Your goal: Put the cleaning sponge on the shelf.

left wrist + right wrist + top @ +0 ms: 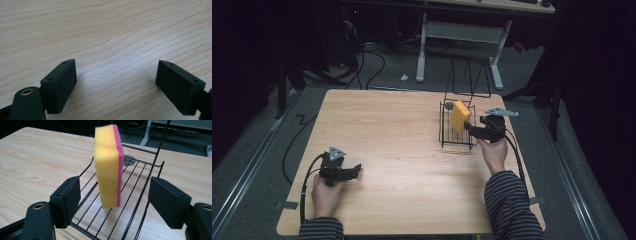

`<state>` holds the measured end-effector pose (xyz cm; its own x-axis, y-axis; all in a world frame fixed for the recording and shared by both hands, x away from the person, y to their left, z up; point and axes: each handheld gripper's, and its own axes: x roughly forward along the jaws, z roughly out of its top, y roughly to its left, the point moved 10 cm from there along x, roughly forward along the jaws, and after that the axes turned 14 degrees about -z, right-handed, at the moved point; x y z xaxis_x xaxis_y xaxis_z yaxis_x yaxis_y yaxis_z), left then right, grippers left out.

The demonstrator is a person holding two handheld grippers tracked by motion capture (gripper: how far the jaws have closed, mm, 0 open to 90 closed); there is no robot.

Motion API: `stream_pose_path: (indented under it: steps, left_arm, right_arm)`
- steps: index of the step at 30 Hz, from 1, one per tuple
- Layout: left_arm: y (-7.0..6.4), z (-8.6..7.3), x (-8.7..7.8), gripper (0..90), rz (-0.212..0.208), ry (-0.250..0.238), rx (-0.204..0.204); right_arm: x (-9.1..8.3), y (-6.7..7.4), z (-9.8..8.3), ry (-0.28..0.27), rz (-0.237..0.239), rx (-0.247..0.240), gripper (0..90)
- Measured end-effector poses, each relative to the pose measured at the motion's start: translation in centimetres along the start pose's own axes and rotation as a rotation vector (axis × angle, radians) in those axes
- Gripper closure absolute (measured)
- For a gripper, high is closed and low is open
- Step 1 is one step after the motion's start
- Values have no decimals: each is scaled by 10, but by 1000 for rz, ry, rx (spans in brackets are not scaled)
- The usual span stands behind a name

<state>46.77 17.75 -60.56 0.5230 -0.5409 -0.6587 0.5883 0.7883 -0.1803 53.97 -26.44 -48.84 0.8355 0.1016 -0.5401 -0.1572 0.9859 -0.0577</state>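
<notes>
A yellow-and-pink sponge point(108, 165) is standing on edge in a black wire rack point(140, 195) at the table's point(402, 150) three o'clock side. The right gripper point(113, 200) is hanging just short of it, jaws wide apart and gripping nothing. The left gripper point(116, 80) is idling open over bare wood at seven o'clock. A grey disc point(130, 160) beyond the sponge is sitting half hidden.

Sponge: yellow rectangular foam sponge point(460, 115) stands upright in black wire rack point(446, 135).
Right gripper point(472, 128): just beside sponge.
Left gripper point(354, 171): low over light wooden table point(397, 150).
</notes>
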Motion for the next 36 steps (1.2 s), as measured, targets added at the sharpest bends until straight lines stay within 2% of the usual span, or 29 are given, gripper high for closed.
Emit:
stream_pose_path:
  steps: [6,13,19,26,36]
  left_arm:
    - [0,0,0,177,0,0,0]
    - [0,0,0,177,0,0,0]
    - [0,0,0,177,-1,0,1]
    - [0,0,0,182,2,0,-4]
    - [0,0,0,181,1,-3,-4]
  right_arm:
    - [-12,0,3,-14,11,-11,269]
    - [-26,2,7,-54,22,4,290]
    - [-41,-6,7,-76,12,32,291]
    - [-55,-11,5,-80,-10,9,289]
    - [-73,-11,11,-105,-19,22,290]
